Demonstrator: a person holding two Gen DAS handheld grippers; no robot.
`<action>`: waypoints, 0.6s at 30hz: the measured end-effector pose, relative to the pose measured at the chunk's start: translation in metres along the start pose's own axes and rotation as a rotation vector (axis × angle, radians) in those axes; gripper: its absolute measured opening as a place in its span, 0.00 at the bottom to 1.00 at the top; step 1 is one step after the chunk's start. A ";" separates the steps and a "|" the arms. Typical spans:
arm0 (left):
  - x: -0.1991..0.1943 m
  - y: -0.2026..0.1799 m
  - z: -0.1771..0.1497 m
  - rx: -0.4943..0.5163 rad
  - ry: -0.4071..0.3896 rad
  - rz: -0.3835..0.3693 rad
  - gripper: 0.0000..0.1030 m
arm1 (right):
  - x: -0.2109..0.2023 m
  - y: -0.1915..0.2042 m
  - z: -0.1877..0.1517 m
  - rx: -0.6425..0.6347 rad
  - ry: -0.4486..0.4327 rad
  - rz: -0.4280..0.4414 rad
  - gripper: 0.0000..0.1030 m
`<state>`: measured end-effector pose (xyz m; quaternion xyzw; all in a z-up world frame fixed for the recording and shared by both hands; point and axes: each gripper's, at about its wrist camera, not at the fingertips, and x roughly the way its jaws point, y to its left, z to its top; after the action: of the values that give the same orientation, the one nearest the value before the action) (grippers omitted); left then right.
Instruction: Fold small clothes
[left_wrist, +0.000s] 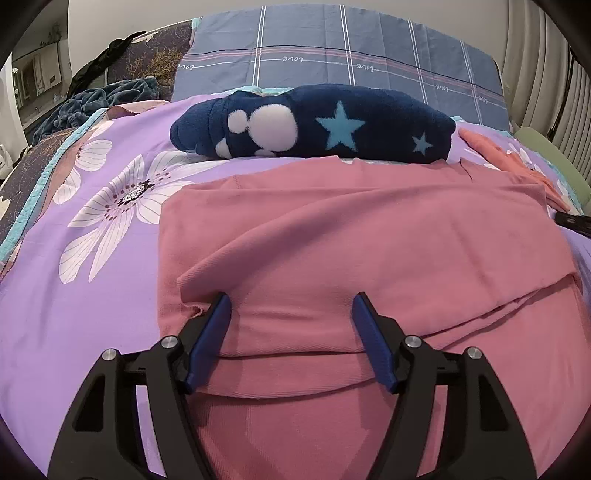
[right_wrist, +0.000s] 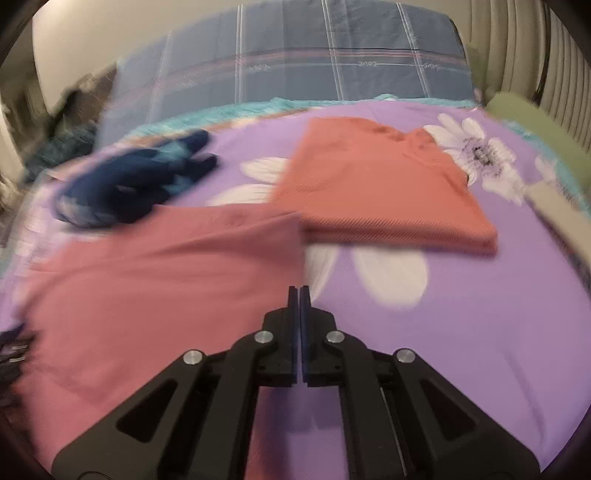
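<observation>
Dusty-pink ribbed knit garment (left_wrist: 369, 236) spread flat on the purple floral bedsheet (left_wrist: 74, 302), a flap already turned over across its near part, with a raw corner poking out at the near left. Left gripper (left_wrist: 291, 306) low over that turned flap, blue pads set wide apart, cloth lying between them but no pad pressing on it — nothing held. Right gripper (right_wrist: 299, 291) off the garment's right edge, over bare sheet, pads pressed flat together with nothing visible between them; that view blurred, so fine detail lost. Judged step: partway through folding the pink piece, one fold laid down and let go, neither claw gripping. Next move, as a guess: take hold of a fresh edge or corner — likely the loose near-left one, or the far hem — and carry it over, which calls for the right claw to spread first and both to pinch only the layers meant to travel. Beyond the garment: a navy fleece bundle with white blobs and pale-blue stars (left_wrist: 314, 122) touching its far edge, a folded orange-coral knit garment (right_wrist: 388, 184) to the right, just overlapping the pink one's far right corner, and a blue-grey checked pillow (left_wrist: 332, 48) at the head of the bed.
</observation>
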<state>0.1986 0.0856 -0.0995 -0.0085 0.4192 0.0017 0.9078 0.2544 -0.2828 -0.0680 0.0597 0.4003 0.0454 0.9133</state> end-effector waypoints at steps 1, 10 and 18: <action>0.000 0.001 0.000 -0.005 0.001 -0.007 0.68 | -0.015 0.004 -0.008 -0.010 -0.009 0.074 0.02; -0.031 0.011 -0.009 -0.039 -0.014 -0.056 0.68 | -0.040 -0.008 -0.083 0.010 0.114 0.121 0.07; -0.107 0.055 -0.103 -0.027 0.021 -0.168 0.64 | -0.113 -0.050 -0.139 0.051 0.137 0.301 0.29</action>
<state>0.0501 0.1393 -0.0853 -0.0559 0.4265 -0.0691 0.9001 0.0774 -0.3366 -0.0863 0.1388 0.4493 0.1755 0.8649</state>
